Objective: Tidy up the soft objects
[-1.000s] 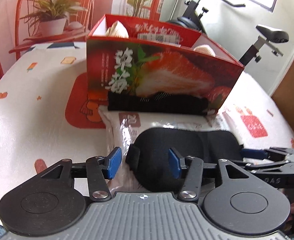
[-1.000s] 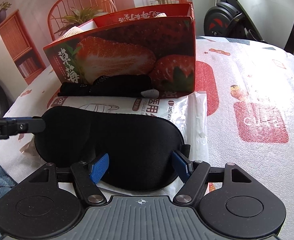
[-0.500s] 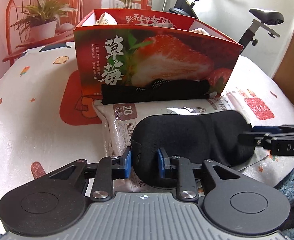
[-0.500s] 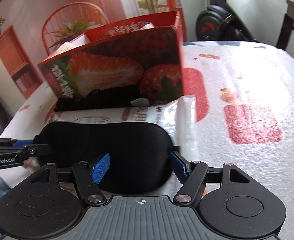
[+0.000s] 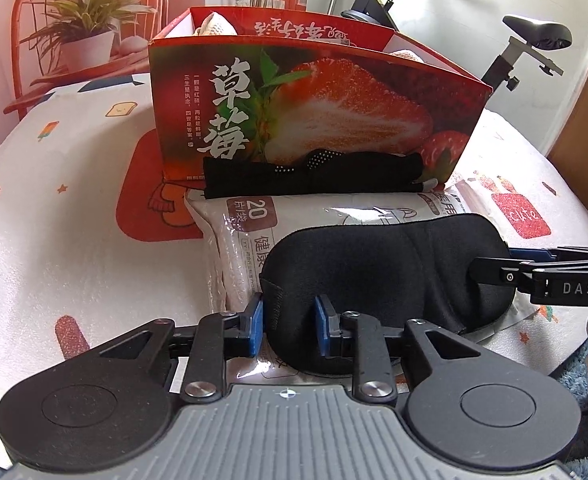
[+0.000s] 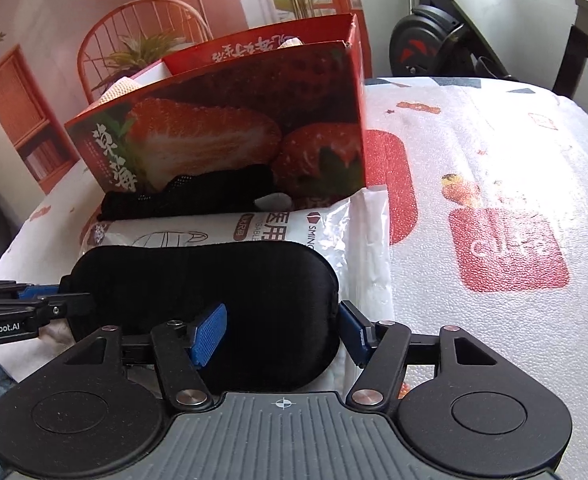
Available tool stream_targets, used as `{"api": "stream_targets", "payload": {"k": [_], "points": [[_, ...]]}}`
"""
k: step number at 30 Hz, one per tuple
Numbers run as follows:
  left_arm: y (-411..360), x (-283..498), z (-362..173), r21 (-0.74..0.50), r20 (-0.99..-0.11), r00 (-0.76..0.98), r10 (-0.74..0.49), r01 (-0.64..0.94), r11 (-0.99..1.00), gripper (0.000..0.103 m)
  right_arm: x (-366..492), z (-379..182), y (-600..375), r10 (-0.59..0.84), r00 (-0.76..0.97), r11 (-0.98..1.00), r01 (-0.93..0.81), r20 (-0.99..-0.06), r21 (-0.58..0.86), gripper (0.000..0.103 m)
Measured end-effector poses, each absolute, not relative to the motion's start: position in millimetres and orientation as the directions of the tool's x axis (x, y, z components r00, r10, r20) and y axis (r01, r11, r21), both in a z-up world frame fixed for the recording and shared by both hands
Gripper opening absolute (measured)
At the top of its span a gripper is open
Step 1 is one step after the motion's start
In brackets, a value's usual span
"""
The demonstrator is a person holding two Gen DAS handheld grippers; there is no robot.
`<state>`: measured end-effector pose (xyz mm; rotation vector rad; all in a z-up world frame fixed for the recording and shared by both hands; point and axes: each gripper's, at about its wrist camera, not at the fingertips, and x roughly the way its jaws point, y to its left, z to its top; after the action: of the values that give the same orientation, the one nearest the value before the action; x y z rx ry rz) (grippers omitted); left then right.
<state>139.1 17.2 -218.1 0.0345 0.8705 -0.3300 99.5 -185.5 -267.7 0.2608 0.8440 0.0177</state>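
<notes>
Eye mask (image 5: pixel 378 268) flat, long axis sideways (between 2 grippers)

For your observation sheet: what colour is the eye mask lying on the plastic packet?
Plain black eye mask; it shows best in the left wrist view.

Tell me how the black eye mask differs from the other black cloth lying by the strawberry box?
The eye mask is a smooth, padded oval; the black cloth is a long, flat strip with dotted mesh patches. The eye mask lies on the plastic packet, nearer the cameras; the black cloth lies behind it, along the foot of the strawberry box. Both are black, soft and outside the box.
</notes>
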Motion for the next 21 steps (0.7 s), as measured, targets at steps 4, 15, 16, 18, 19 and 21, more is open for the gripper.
{"api": "stream_targets", "payload": {"k": [4, 15, 16, 18, 19, 21], "points": [[19, 140, -219, -0.116, -0.754, 0.596, -0.275, 0.291, 0.950, 0.028, 102, -269, -188, 0.133, 0.667, 0.957, 0.106, -0.733, 0.270, 0.059], [28, 135, -207, -0.168, -0.720, 0.621, -0.310, 0.277, 0.946, 0.022, 95, -249, -191, 0.171, 0.699, 0.941, 0.093, -0.694, 0.325, 0.044], [29, 134, -205, -0.170, -0.710, 0.630, -0.314, 0.279, 0.945, 0.021, 94, -245, -190, 0.173, 0.709, 0.942, 0.084, -0.684, 0.326, 0.042], [29, 131, -200, -0.168, -0.690, 0.648, -0.322, 0.289, 0.943, 0.019, 93, -237, -186, 0.181, 0.722, 0.948, 0.053, -0.668, 0.314, 0.038], [29, 129, -197, -0.167, -0.681, 0.656, -0.326, 0.295, 0.941, 0.018, 93, -235, -183, 0.185, 0.726, 0.952, 0.034, -0.662, 0.303, 0.037], [28, 127, -194, -0.165, -0.668, 0.665, -0.335, 0.306, 0.938, 0.017, 92, -231, -175, 0.191, 0.732, 0.960, -0.002, -0.654, 0.278, 0.034]]}}
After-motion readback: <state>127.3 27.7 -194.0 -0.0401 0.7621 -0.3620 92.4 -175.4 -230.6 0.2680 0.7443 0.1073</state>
